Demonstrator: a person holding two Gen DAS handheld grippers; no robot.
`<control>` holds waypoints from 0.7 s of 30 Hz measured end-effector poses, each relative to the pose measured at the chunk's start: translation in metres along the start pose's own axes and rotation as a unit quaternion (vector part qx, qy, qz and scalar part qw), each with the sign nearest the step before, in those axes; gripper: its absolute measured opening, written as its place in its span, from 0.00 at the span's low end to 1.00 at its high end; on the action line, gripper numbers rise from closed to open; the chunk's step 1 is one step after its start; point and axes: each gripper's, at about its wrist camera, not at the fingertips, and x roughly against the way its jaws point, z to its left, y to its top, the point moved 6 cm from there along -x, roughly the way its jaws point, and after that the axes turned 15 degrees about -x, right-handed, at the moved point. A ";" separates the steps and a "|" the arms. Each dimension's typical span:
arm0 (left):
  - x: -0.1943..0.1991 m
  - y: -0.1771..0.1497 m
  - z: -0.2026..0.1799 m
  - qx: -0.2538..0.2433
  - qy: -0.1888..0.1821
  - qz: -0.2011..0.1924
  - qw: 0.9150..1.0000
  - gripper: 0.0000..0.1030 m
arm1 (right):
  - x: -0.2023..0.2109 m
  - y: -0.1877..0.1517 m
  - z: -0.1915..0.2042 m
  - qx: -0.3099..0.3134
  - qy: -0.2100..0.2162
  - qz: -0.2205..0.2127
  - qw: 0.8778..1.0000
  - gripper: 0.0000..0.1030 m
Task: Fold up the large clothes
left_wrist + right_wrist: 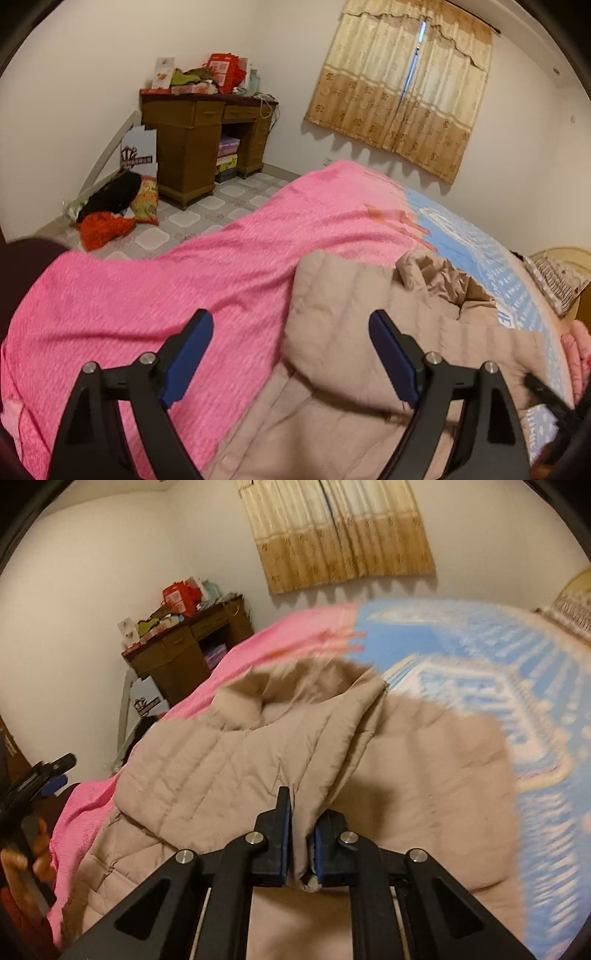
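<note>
Left wrist view: left gripper (291,332) spread wide, empty, hovering over pink blanket (184,280) at the edge of the beige padded coat (351,314), which lies on the bed. Right gripper (303,834) pinched on a coat fold, raising it. Step: folding one side over. Next: carry fold across; left should pin the coat.

Warm dim indoor light, fisheye-warped edges (right view motion-blurred).

Pink blanket (221,266) lies open leftward, bunched beige coat (369,314) blocks right side.
</note>
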 end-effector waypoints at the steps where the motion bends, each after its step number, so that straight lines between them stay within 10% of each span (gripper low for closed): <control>1: -0.006 0.004 -0.008 -0.008 0.002 0.001 1.000 0.86 | 0.001 0.002 -0.008 0.003 -0.007 0.003 1.000 0.10; 10: -0.084 -0.025 -0.052 -0.091 0.079 0.080 0.990 0.86 | -0.053 -0.037 -0.073 -0.023 -0.031 0.074 0.997 0.24; 21: -0.118 -0.061 -0.023 -0.030 0.065 0.134 0.988 1.00 | -0.044 -0.032 -0.093 -0.081 -0.028 0.073 0.994 0.27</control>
